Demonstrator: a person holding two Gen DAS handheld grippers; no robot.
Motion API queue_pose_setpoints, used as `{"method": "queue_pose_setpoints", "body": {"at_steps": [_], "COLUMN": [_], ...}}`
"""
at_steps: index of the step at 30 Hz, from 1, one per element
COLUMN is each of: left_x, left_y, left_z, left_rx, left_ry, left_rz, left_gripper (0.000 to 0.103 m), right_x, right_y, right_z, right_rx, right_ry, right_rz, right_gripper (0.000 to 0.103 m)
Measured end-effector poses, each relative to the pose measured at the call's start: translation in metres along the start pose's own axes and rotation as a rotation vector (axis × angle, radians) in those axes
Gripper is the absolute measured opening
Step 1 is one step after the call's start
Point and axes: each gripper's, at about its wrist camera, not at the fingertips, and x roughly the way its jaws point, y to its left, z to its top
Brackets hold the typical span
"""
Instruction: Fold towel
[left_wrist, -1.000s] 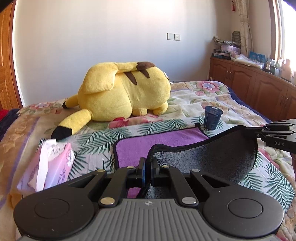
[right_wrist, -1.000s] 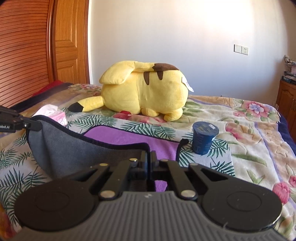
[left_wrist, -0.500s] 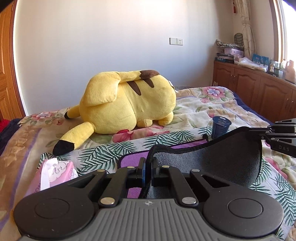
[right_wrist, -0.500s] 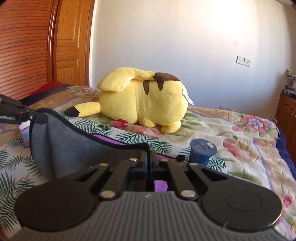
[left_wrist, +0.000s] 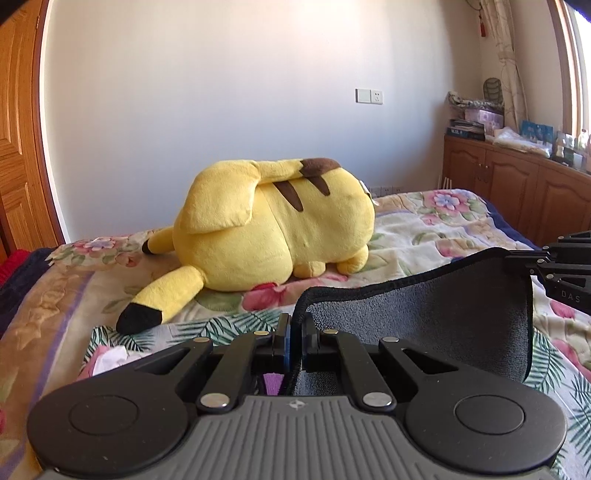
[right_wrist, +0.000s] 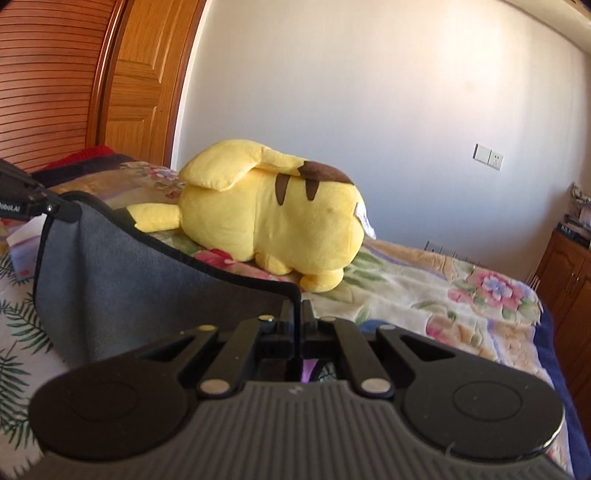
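Both tongs are clenching the towel: the left gripper (left_wrist: 294, 334) is pinching one corner of the towel (left_wrist: 424, 328) between closed jaws, and the right gripper (right_wrist: 298, 325) is doing the same with the neighbouring corner, so the cloth's black-bound edge is running as a sagging band from one to the other. Compared with a second ago, both are travelling up and forward toward the yellow plush toy (left_wrist: 273, 229); the toy is looming larger in each view, and the purple face of the towel, which was lying broadly exposed in front of the toy, is now showing only as a sliver (left_wrist: 272, 382) under the left jaws, with the grey face hanging in its place. The blue cup (right_wrist: 373, 328), which was standing clear on the toy's right, is now peeking out only just behind the right tongs, and the tissue pack (left_wrist: 107, 360) on the toy's near left is mostly dropping behind the left tongs' body. I am reading this as the fold being well under way: the near edge is being carried over the part of the towel still lying on the flowered bedspread (left_wrist: 436, 229) in front of the toy. Laying the held edge evenly on the far edge and releasing is, in my judgement, what is remaining.
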Motion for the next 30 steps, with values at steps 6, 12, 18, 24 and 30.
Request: {"method": "queue_pose_setpoints", "body": {"at_steps": [6,12,18,24,30], "left_x": [0.012,0.027,0.045,0.071,0.096], "left_y": [0.001,0.002,0.002,0.009,0.011], "left_z": [0.009,0.013,0.009,-0.001,-0.019], "left_rx": [0.017,0.030,0.051,0.028,0.019], "left_ry": [-0.003,0.001,0.010,0.044,0.090], "left_rz": [0.023,0.036,0.058,0.071,0.087], "left_gripper": [0.000,0.000,0.000,0.000,0.000], "right_x": [0.015,0.030,0.045,0.070,0.091], "right_y": [-0.003,-0.004,-0.008,-0.009,0.000], "right_z": [0.006,0.008,0.006,-0.007,-0.024], "right_rx": [-0.002,-0.012,-0.025,-0.023,-0.046], "right_ry": [-0.010,-0.008,0.008,0.052,0.100], "right_rz": [-0.015,-0.039,-0.063,-0.075,-0.082], "right_gripper": [0.003,0.003,0.003,0.003,0.003]}}
